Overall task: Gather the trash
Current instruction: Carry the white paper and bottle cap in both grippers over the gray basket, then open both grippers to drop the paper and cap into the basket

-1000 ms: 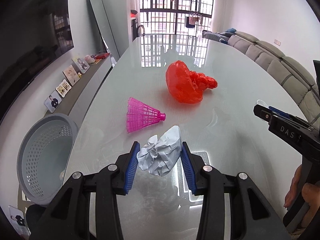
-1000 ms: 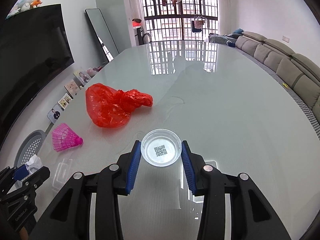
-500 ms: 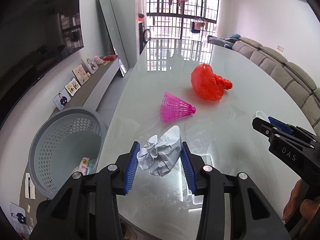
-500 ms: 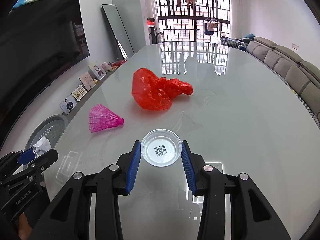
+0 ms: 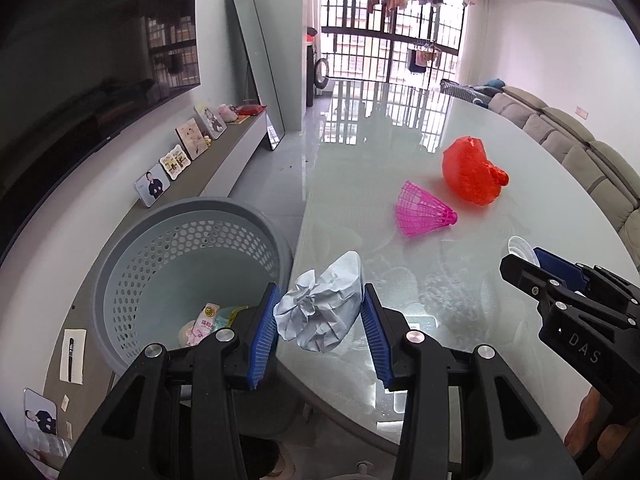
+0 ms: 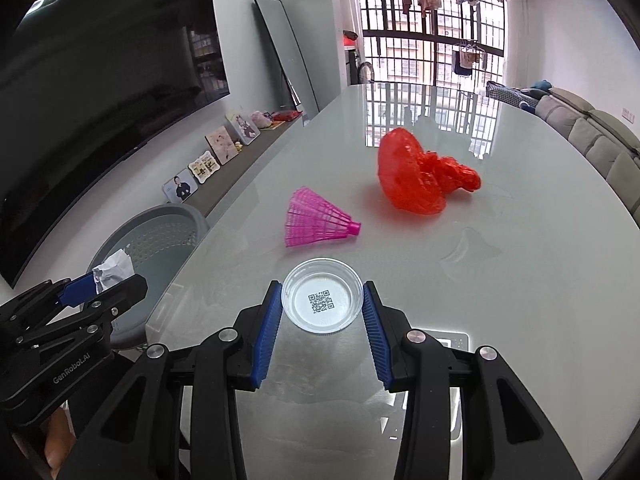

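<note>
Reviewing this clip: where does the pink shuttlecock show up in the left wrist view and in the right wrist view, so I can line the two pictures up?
Left wrist: the pink shuttlecock lies on the glass table, right of centre, tip pointing right.
Right wrist: the shuttlecock lies centre-left, just beyond the held clear lid.
Shared landmark: the red plastic bag sits just beyond and right of it in both.
</note>
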Tool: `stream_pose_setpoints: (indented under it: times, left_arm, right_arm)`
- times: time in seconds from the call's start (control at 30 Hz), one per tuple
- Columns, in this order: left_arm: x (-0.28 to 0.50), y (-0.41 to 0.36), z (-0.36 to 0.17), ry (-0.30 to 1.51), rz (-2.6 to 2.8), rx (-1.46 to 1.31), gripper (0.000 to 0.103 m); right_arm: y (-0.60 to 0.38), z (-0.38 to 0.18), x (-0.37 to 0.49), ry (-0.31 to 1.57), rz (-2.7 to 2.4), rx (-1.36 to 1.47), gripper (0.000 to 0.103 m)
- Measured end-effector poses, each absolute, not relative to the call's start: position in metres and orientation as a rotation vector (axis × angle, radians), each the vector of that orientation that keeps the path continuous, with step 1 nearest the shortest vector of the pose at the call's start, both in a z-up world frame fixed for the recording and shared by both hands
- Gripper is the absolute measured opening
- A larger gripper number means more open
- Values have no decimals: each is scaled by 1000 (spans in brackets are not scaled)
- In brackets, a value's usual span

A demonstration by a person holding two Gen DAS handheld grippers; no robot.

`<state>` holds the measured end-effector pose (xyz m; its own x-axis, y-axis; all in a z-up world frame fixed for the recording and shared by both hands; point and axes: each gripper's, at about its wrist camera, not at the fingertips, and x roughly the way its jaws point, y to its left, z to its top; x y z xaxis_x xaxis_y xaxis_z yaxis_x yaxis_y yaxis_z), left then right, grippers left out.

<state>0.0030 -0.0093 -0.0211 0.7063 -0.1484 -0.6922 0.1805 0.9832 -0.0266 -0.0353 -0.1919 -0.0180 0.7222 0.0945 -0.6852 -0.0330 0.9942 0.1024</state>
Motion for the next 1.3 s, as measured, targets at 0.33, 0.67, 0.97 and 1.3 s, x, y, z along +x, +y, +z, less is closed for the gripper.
stream_pose_setpoints:
  times: [0.33, 0.67, 0.97, 1.3]
  left_arm:
    - [10, 29, -28, 772, -141, 26, 41]
    - [20, 67, -40, 789, -106, -9, 41]
    - [31, 99, -50, 812, -37, -15, 41]
    - [42, 125, -66, 844, 26, -41, 42]
  right_arm:
    - [-149, -16, -20, 760, 138, 41, 39]
    - [-105, -18, 1, 783, 206, -5, 39]
    - [-66, -31, 25, 820, 289, -29, 40]
    - [-36, -45, 46, 853, 348, -66, 39]
